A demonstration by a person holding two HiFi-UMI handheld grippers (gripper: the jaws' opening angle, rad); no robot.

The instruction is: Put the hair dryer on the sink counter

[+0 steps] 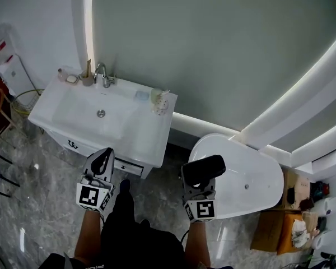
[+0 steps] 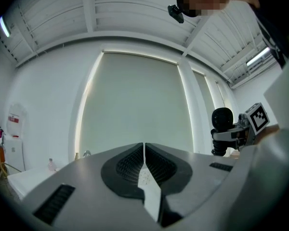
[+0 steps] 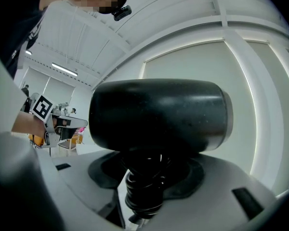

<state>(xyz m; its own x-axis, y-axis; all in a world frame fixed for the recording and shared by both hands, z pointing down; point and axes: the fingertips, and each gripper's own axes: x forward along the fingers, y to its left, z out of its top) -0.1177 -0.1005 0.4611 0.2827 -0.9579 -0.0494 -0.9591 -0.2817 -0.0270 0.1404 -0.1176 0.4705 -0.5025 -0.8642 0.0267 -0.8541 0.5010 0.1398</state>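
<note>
- Your right gripper (image 1: 198, 182) has its jaws clamped on the handle of the hair dryer (image 1: 204, 168), with the barrel lying crosswise above them. This grip likely suits an upright set-down.
- Your left gripper (image 1: 104, 157) has its jaws pressed together, holding nothing.
- The dryer hangs beside the bathtub (image 1: 257, 186), short of the sink counter (image 1: 148, 144).
- The counter's front right is bare; small items (image 1: 159, 101) line its back edge.
</note>
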